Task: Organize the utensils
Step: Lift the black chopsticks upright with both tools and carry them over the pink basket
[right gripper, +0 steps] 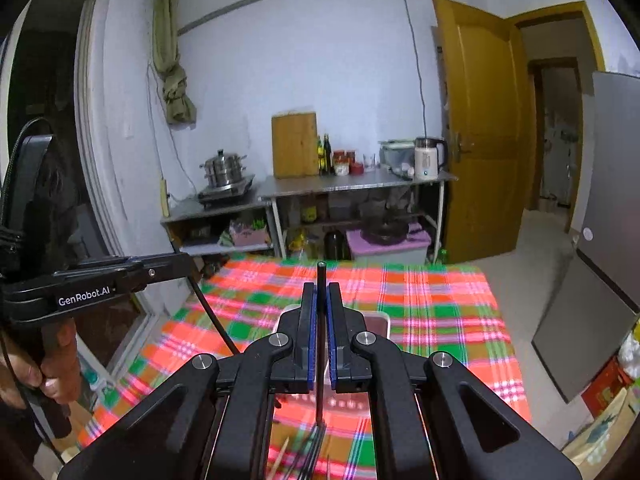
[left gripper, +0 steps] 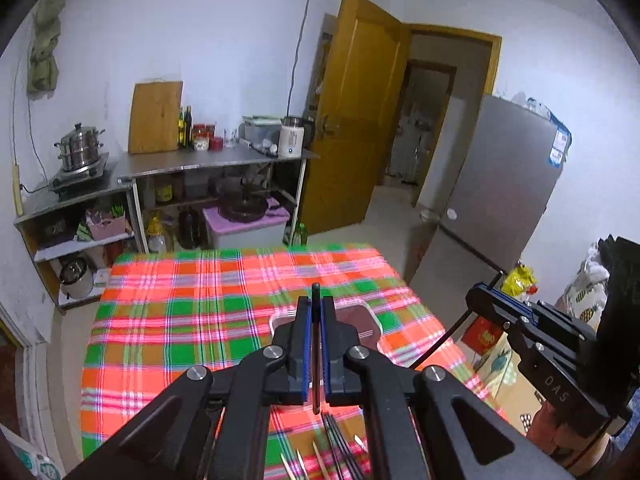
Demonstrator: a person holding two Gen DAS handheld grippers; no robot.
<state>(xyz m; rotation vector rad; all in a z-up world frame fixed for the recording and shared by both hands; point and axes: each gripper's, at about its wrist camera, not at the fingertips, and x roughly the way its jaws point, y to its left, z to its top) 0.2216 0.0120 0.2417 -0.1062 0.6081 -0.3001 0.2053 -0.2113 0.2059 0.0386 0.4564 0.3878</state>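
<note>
While both tongs are raised over the plaid table [left gripper: 180, 320], the left tongs [left gripper: 316, 308] pinch one dark chopstick [left gripper: 315, 344] upright, and the right tongs [right gripper: 321, 294] pinch another dark chopstick [right gripper: 320, 344]. More chopsticks [left gripper: 336, 444] lie on the cloth below, near a pale tray [left gripper: 366, 320].

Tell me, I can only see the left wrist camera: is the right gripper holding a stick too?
Observer: Yes. The right gripper is shut on a black chopstick that stands upright between its fingers.
Operator: Who is holding my gripper?
Observer: A bare hand is wrapped around the handle of the left gripper.
Operator: Anything written on it?
Observer: Its side reads GenRobot.AI.
</note>
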